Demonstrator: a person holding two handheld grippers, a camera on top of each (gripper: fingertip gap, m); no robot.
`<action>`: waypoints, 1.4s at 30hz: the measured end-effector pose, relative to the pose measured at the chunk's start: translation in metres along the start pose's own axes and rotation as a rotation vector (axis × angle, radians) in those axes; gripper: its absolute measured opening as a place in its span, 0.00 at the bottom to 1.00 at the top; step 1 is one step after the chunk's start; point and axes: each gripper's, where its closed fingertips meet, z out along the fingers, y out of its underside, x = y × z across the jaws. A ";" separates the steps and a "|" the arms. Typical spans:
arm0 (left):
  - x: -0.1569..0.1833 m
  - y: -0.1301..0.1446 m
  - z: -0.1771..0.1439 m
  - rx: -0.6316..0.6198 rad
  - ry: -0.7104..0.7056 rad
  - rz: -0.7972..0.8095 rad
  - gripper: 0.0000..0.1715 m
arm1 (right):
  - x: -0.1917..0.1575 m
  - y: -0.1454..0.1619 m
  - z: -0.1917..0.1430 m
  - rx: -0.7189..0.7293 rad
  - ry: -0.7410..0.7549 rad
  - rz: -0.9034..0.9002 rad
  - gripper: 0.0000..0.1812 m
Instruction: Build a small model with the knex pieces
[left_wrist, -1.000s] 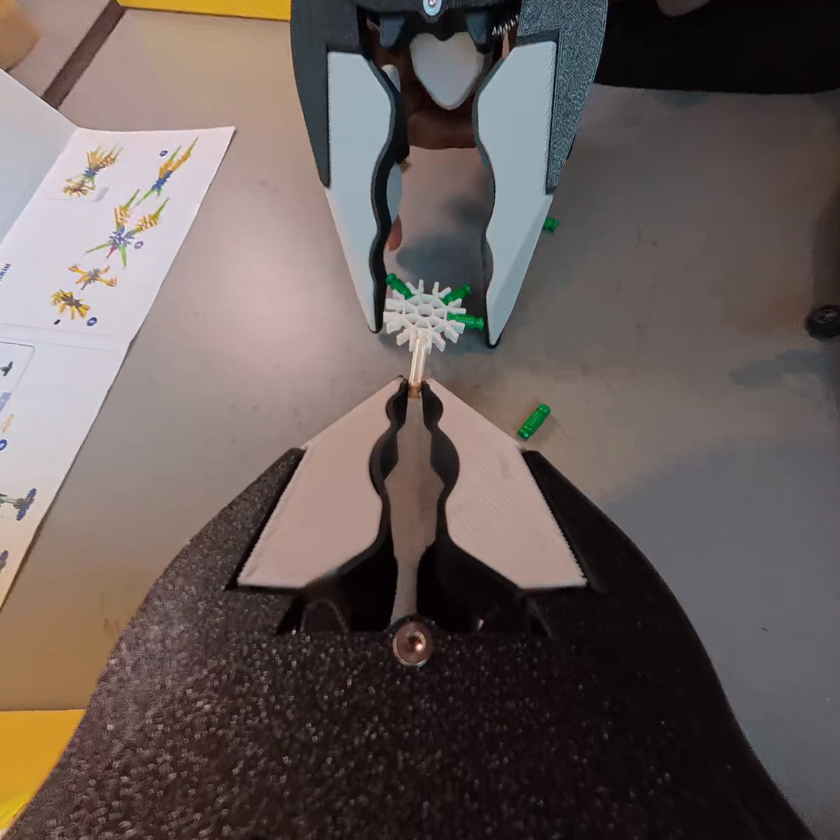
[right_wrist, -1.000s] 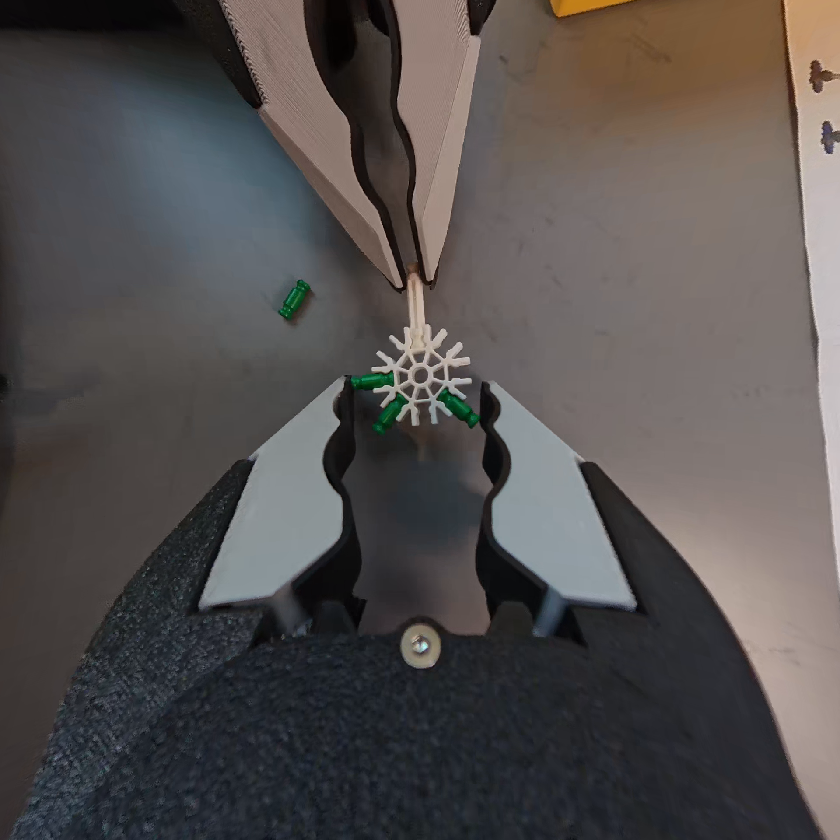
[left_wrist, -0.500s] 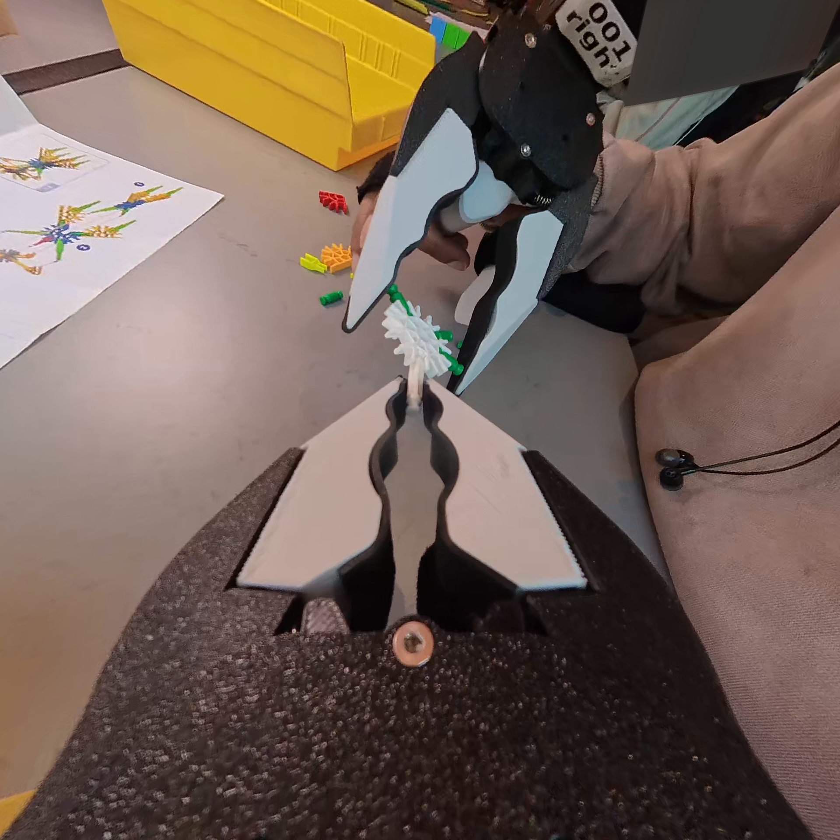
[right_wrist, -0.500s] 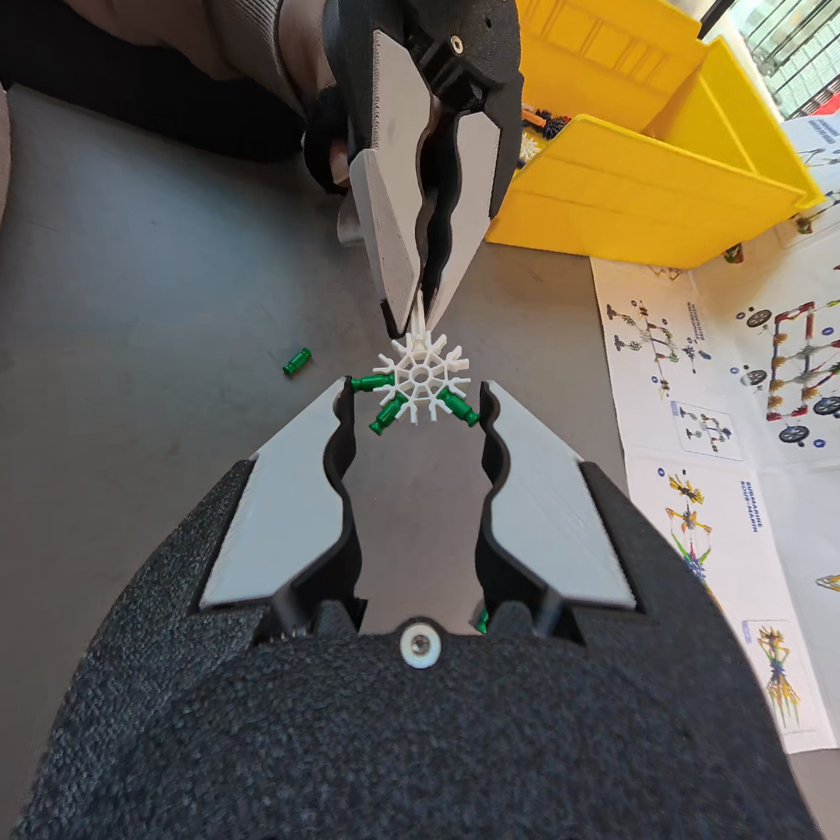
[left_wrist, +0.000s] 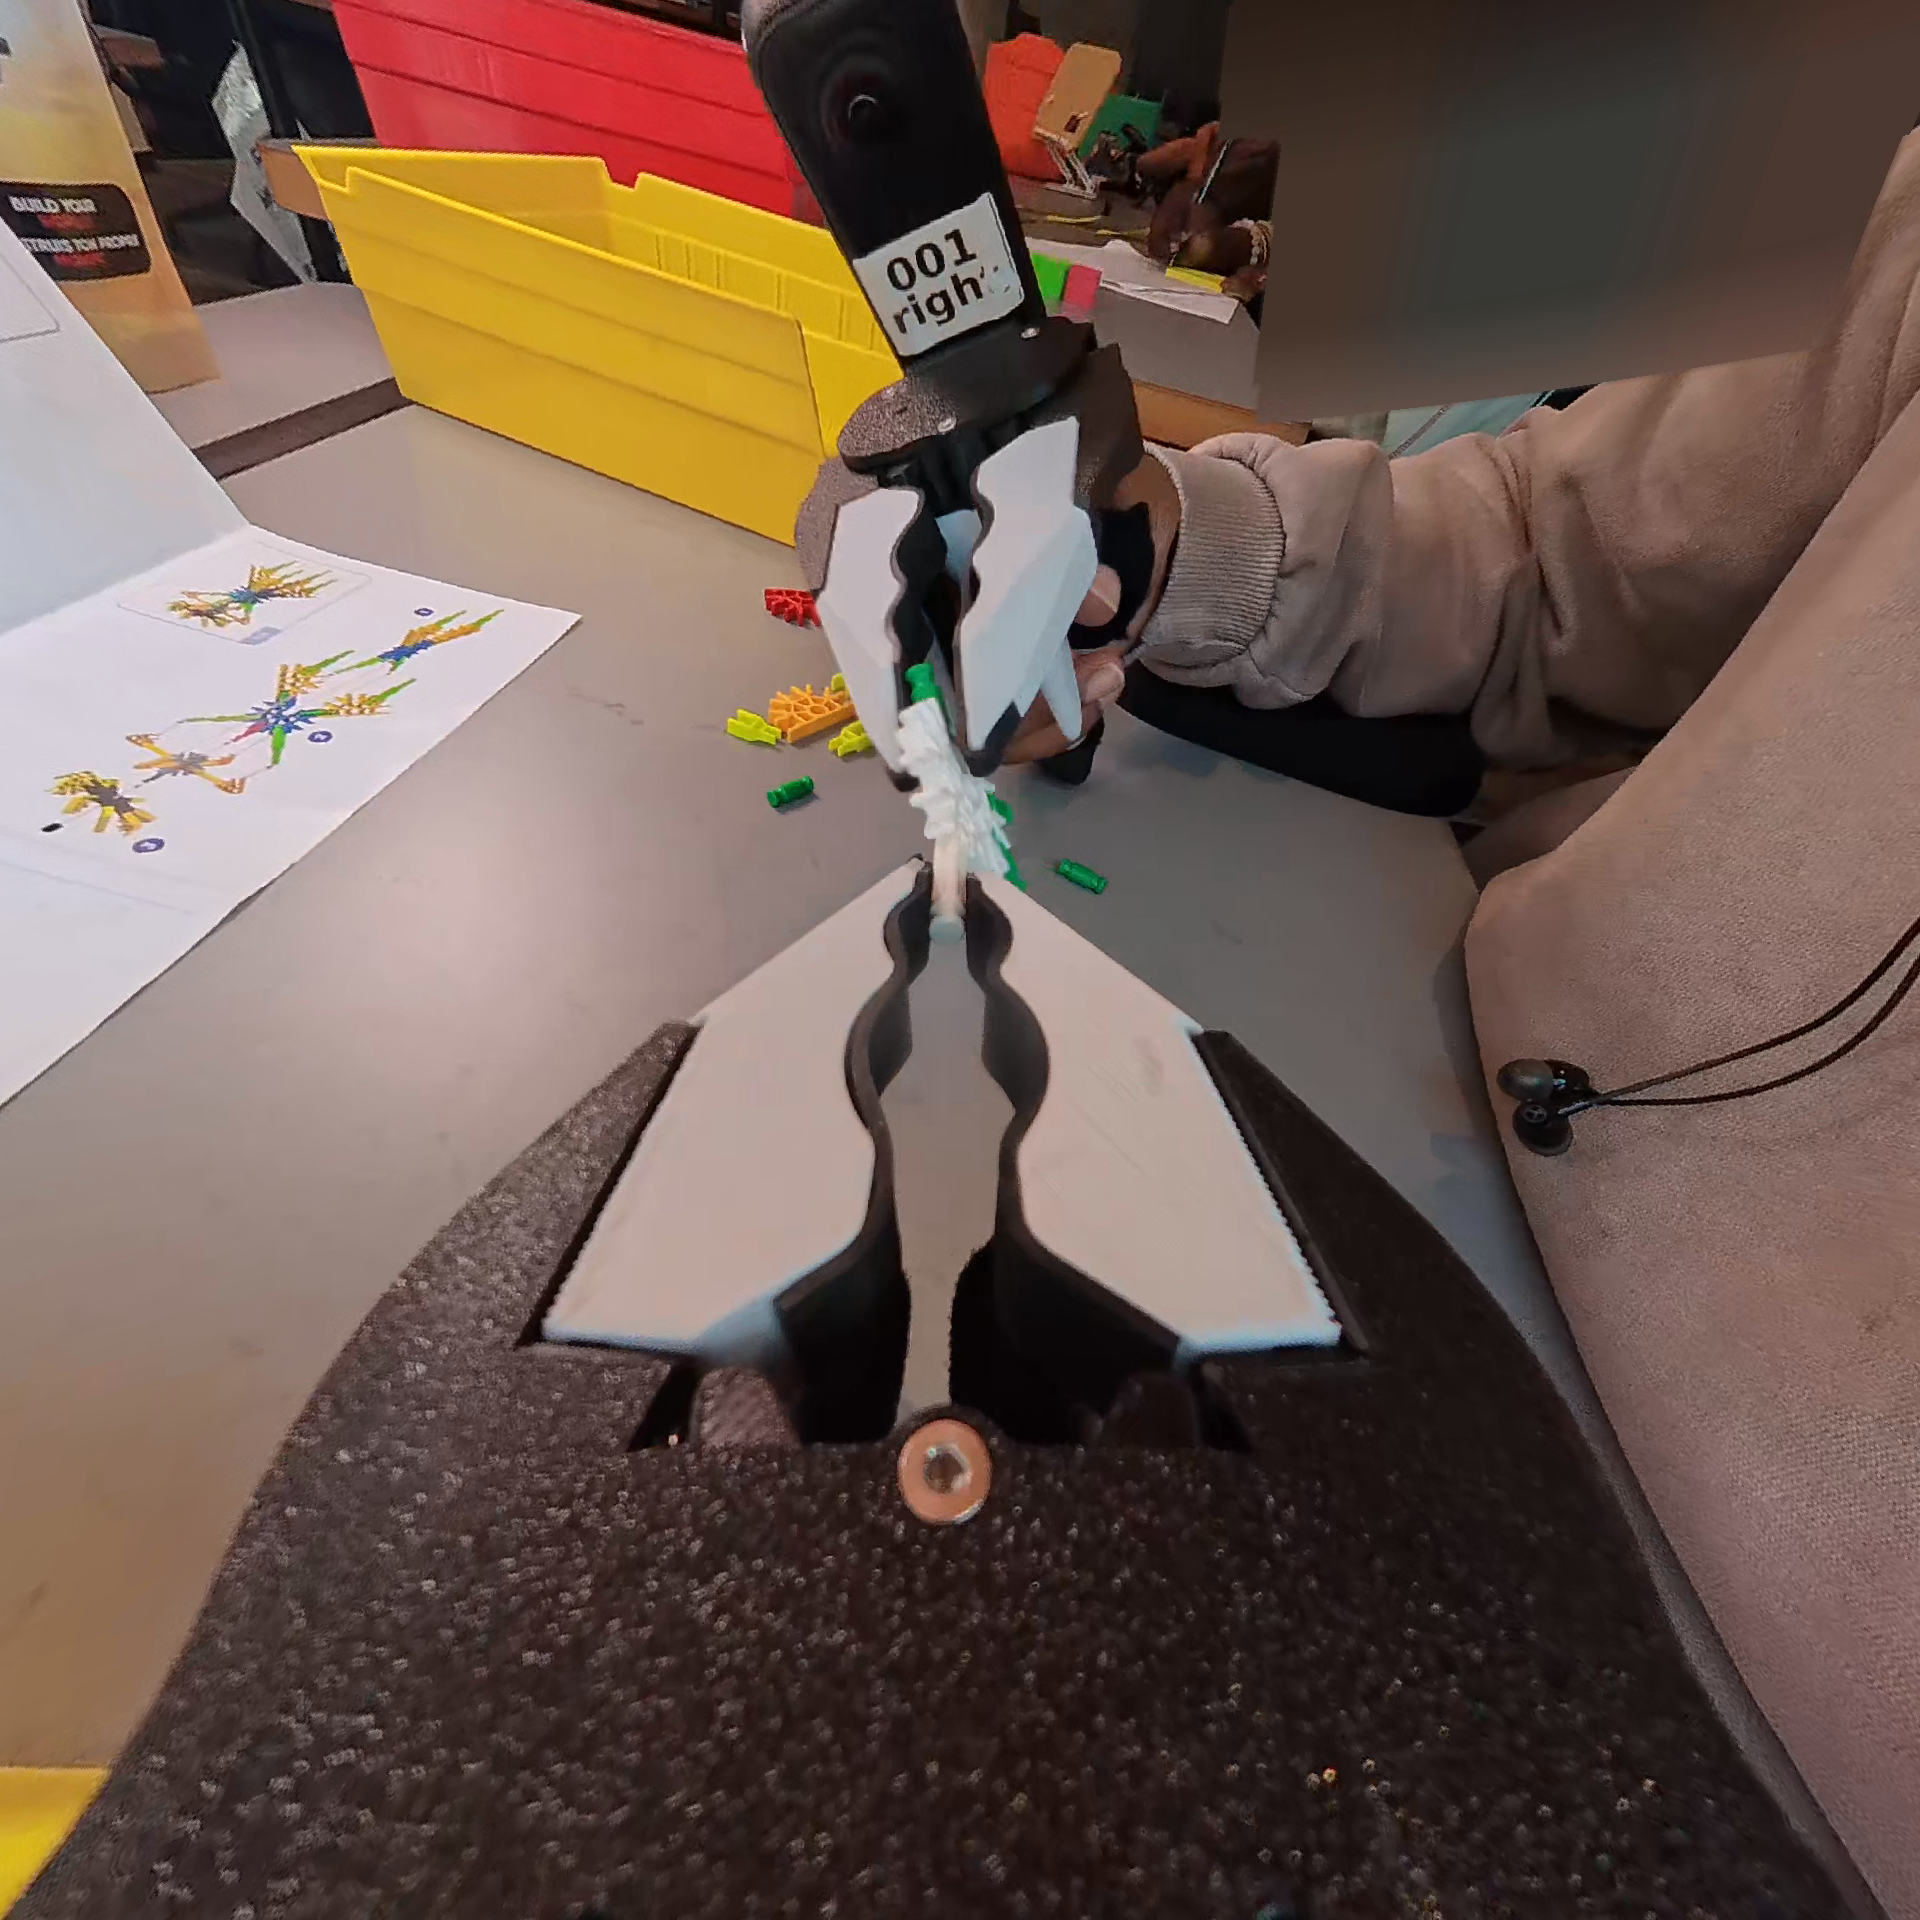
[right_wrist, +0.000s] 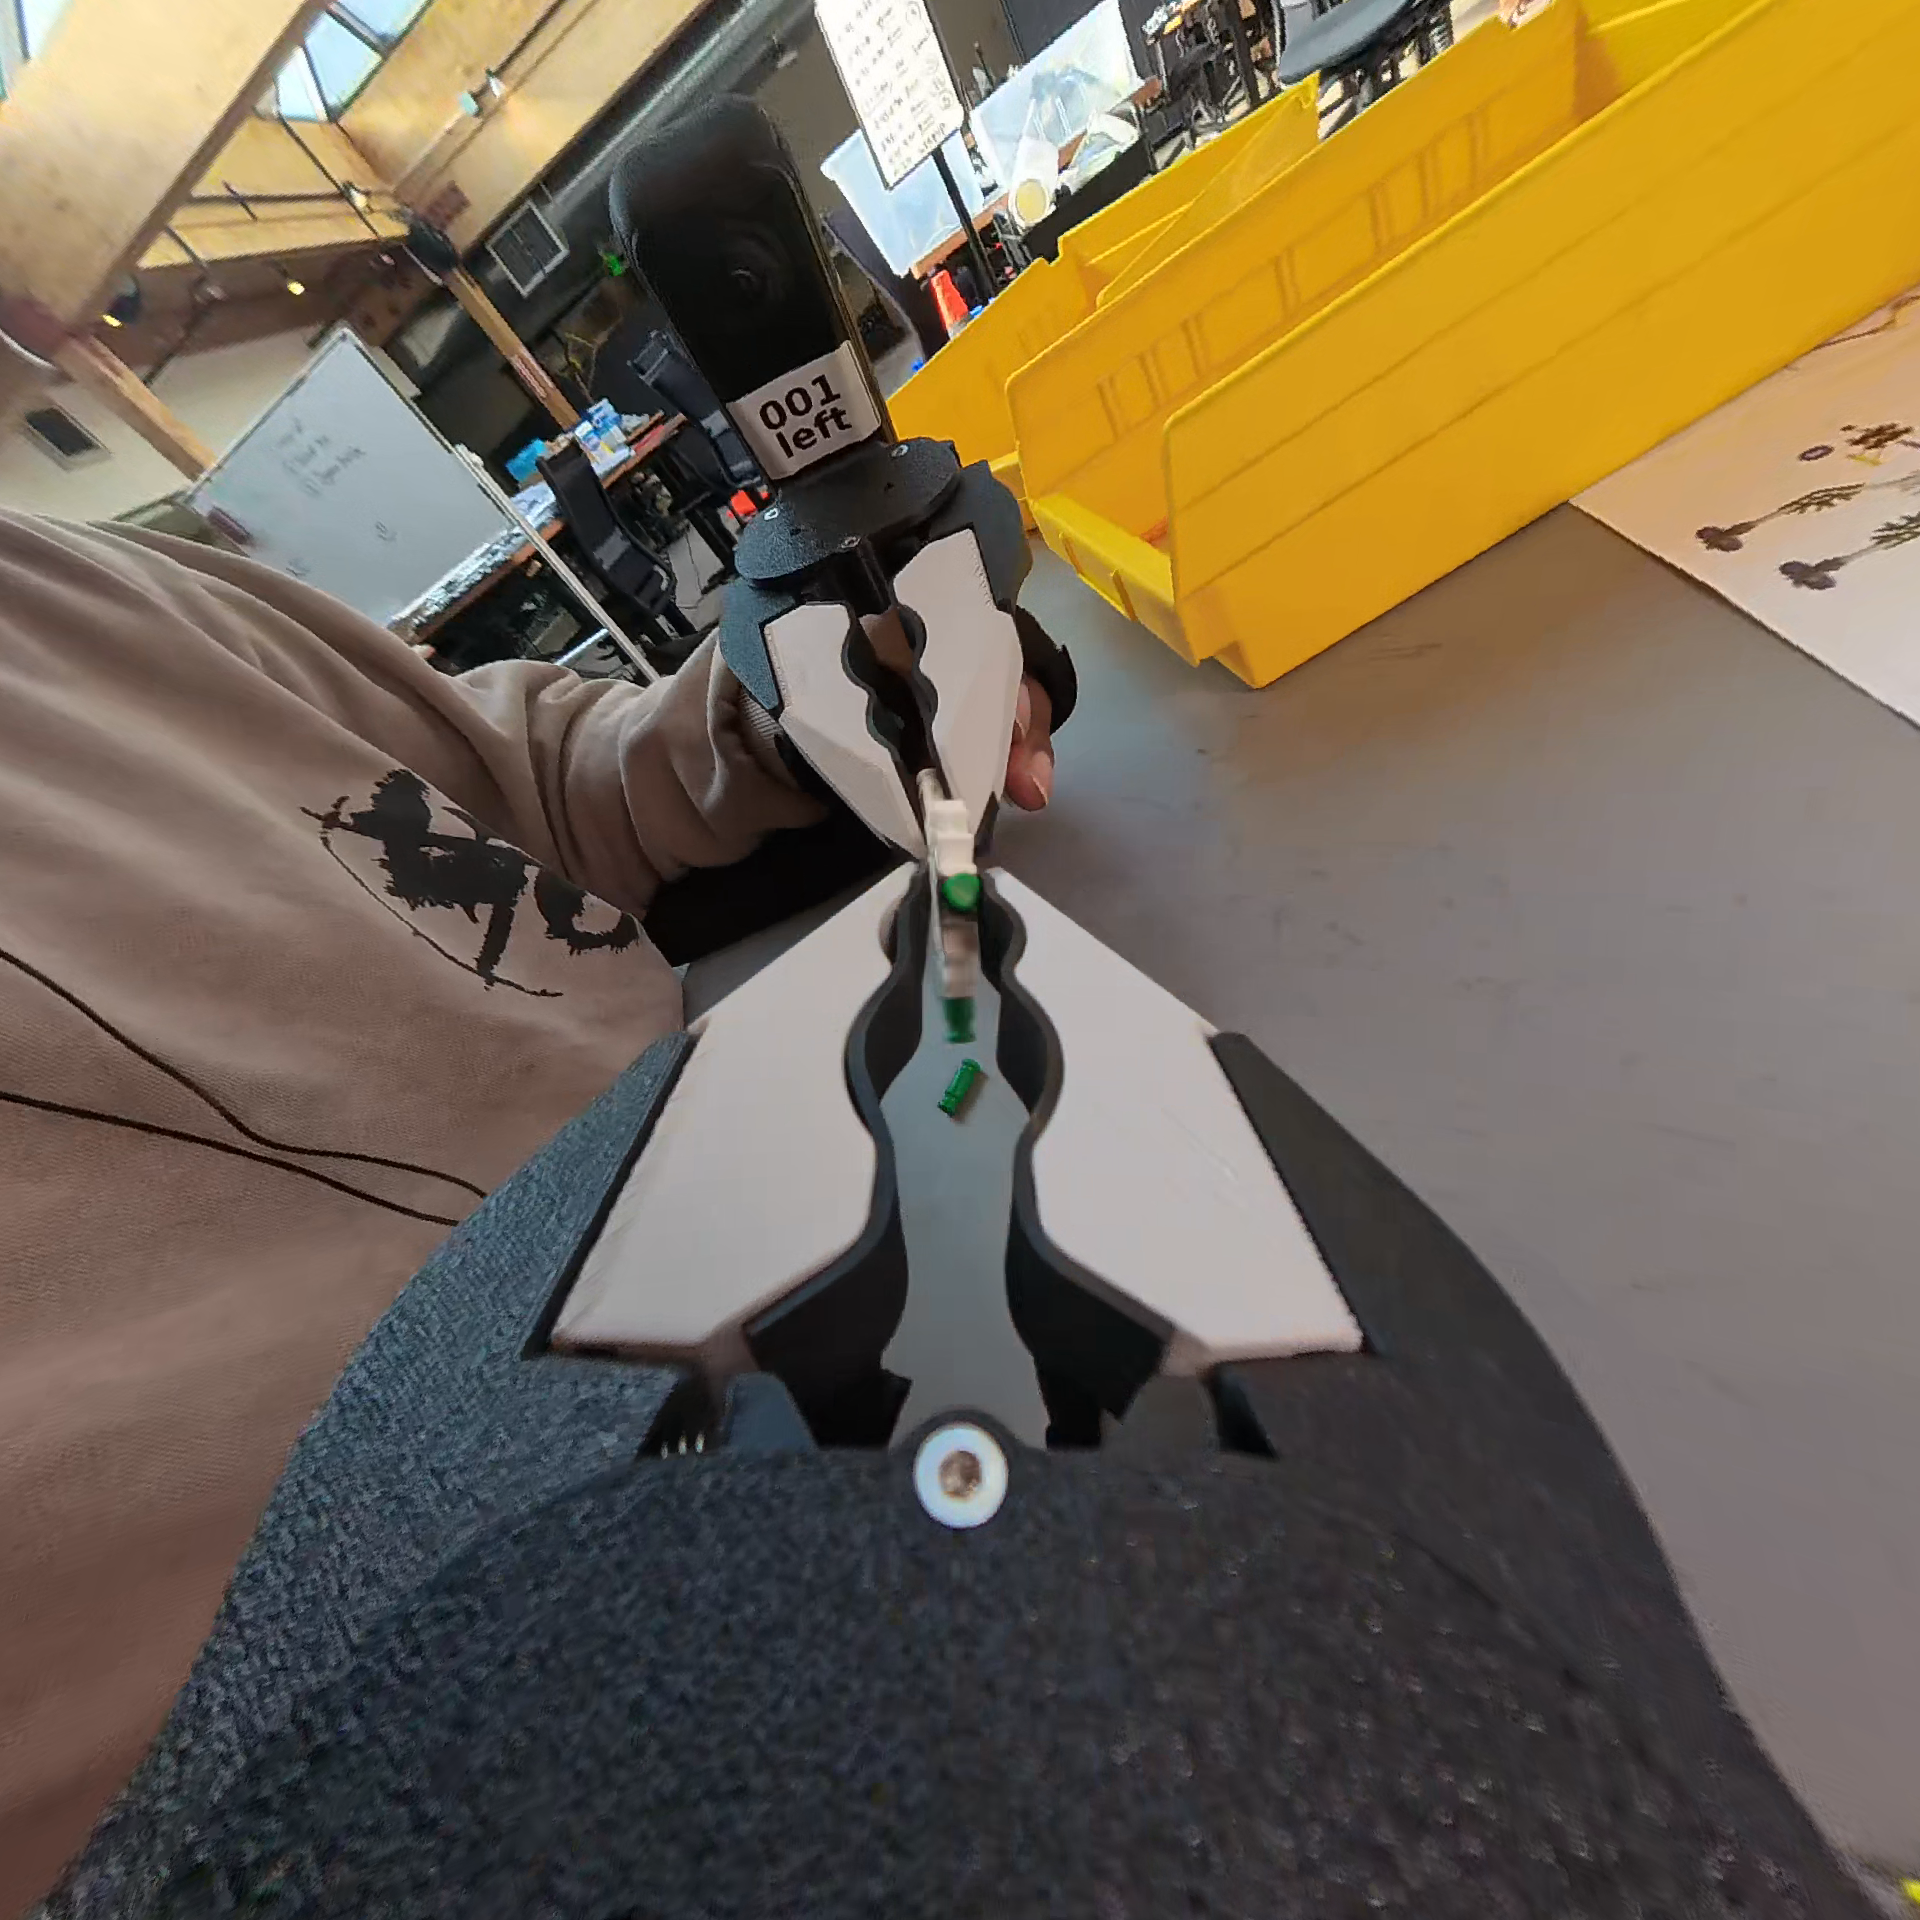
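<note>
My left gripper is shut on a short white rod that is plugged into a white snowflake-shaped connector. Green rods stick out of the connector. My right gripper comes from the far side and is shut on the connector, holding it above the grey table. In the right wrist view my right gripper holds the connector edge-on, with the left gripper facing it tip to tip.
Loose green rods and orange and yellow pieces lie on the table. Yellow bins stand behind, an instruction sheet lies at the left. A person's beige sleeve and earbuds are at the right. The tips of both grippers are at nearly the same place.
Both grippers have tilted up from looking down at the table to nearly level. My right gripper has closed on the connector. The left has kept hold of the white rod.
</note>
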 end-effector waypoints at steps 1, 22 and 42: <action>-0.001 -0.001 0.000 0.006 -0.011 0.004 0.03 | 0.001 0.002 0.001 -0.007 -0.002 0.027 0.03; 0.005 -0.006 0.004 0.043 0.050 -0.117 0.05 | -0.005 0.009 0.000 -0.071 0.012 -0.137 0.03; -0.044 0.002 0.014 -0.100 -0.465 0.035 0.03 | 0.048 0.001 -0.006 -0.028 0.386 -0.104 0.05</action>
